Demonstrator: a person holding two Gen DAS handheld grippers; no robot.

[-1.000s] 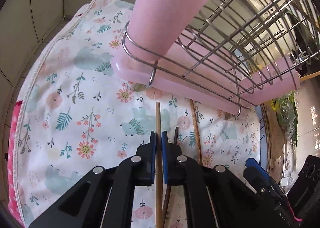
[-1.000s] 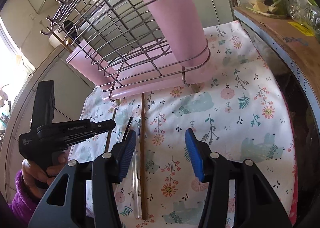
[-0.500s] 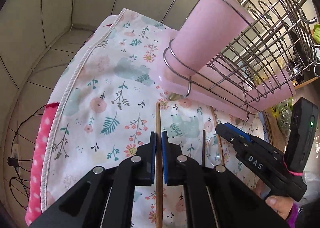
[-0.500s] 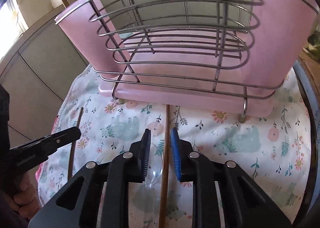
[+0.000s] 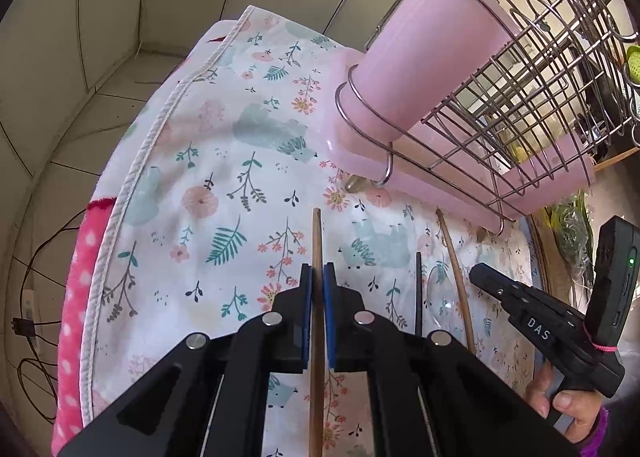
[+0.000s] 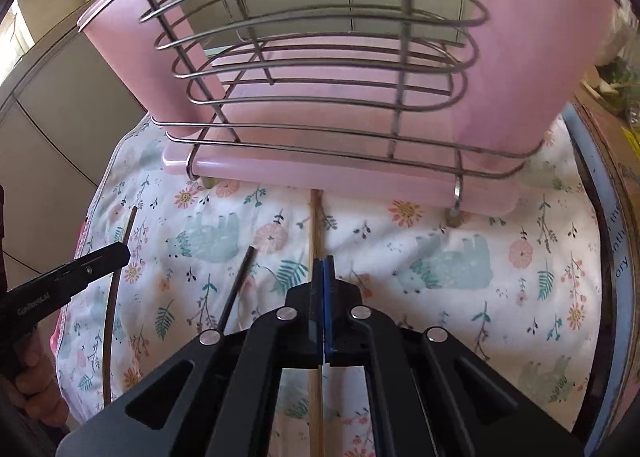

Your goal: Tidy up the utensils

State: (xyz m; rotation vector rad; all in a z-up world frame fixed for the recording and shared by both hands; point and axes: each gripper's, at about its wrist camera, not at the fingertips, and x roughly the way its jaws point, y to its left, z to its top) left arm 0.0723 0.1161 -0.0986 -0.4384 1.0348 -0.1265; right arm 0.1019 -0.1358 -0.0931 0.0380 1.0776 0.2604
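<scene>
My left gripper (image 5: pixel 316 289) is clamped on a wooden chopstick (image 5: pixel 316 241) above the flowered cloth (image 5: pixel 208 185), with grey cabinet doors (image 5: pixel 100 17) behind. My right gripper (image 6: pixel 322 281) is closed on another wooden chopstick (image 6: pixel 317 225), which points under the pink wire rack (image 6: pixel 320 105).

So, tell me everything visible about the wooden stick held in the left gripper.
The thin, straight, light-brown wooden stick, seemingly a chopstick, is clamped between the blue pads of the left gripper. Its blunt tip projects forward over the floral cloth, pointing toward the pink drainer tray without reaching it. Its rear runs back under the gripper and out of frame.
</scene>
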